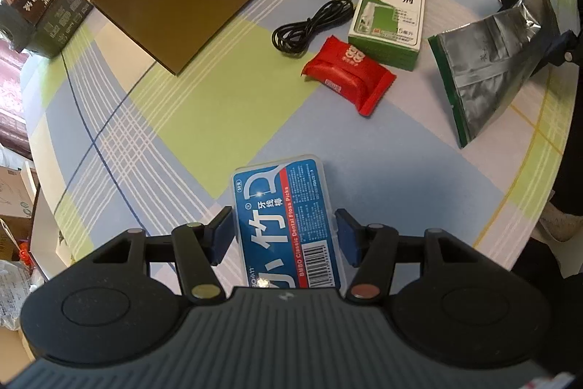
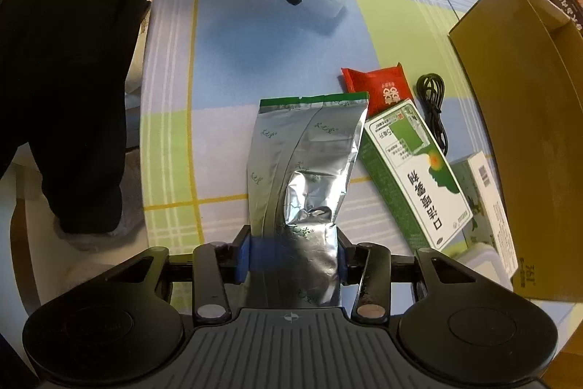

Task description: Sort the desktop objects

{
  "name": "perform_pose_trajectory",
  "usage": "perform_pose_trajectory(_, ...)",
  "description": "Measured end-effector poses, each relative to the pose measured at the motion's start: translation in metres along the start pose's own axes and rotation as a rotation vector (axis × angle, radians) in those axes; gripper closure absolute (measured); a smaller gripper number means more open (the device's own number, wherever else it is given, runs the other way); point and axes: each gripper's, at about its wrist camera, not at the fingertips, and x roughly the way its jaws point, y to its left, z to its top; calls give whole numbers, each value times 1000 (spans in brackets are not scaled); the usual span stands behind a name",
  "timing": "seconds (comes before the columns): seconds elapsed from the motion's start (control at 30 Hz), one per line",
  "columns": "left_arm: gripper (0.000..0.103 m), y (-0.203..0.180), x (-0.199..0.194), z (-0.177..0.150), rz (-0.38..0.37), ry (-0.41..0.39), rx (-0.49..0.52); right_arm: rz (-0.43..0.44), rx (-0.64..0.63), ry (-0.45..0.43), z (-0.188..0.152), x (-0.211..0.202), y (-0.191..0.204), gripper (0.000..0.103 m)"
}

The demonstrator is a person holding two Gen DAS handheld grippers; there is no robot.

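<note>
Your left hand-held gripper (image 1: 282, 236) straddles the blue plastic floss-pick box (image 1: 288, 225), pads not touching; right hand-held gripper (image 2: 293, 252) clamps the crinkled silver foil pouch (image 2: 302, 170), likely for sorting into the open cardboard box (image 2: 524, 119).

The near end of the floss box (image 1: 288, 225) was hidden behind the body of the left tongs (image 1: 283, 236), and whether their pads touched it could not be told. The foil pouch (image 2: 302, 177) ran under the right tongs (image 2: 294, 257). The cardboard box (image 2: 524, 119) was cut off at the picture's edge. Small print on the spray carton (image 1: 390, 10) was unreadable.
</note>
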Motion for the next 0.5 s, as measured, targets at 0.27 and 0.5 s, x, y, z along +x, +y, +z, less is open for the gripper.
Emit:
perform_pose_trajectory(0.27, 49, -4, -11, 1, 4, -7, -1, 24, 50, -5, -6, -1, -1, 63)
perform_pose_trajectory(0.5, 49, -5, -17, 5, 7, -20, -11, 24, 98, -13, -8, 1, -7, 61)
